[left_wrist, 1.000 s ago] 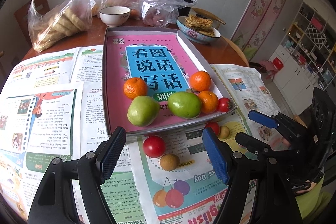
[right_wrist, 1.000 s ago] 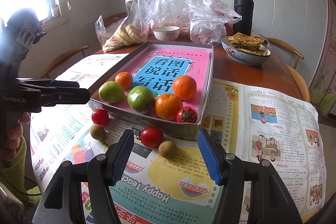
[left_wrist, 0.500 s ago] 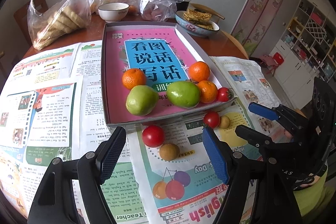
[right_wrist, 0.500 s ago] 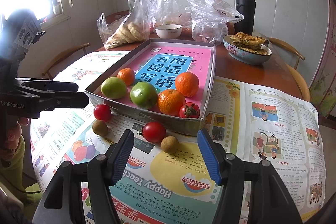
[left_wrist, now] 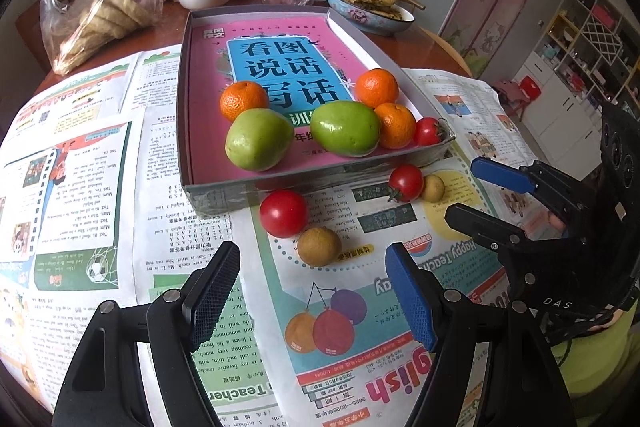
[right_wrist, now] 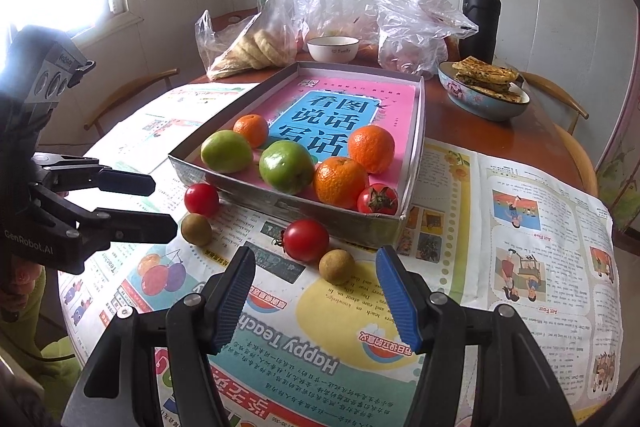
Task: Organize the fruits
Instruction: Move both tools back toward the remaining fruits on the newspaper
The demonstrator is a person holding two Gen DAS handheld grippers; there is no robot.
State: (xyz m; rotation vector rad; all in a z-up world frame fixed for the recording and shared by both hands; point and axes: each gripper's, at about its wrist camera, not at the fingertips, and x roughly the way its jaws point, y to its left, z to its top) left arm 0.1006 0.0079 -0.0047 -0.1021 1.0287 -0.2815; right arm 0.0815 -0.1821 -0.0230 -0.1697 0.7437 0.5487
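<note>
Fruits, loose, on newspaper-covered desk (right_wrist: 520,227): round red tomato (right_wrist: 306,240) and small brown round fruit (right_wrist: 337,266) just ahead of right gripper (right_wrist: 316,301), jaws wide, empty. Second red tomato (left_wrist: 283,213) and second brown fruit (left_wrist: 319,246) ahead of left gripper (left_wrist: 312,291), likewise wide, empty. Shallow grey cardboard tray (right_wrist: 416,131) beyond holds oranges, green fruits.
</note>
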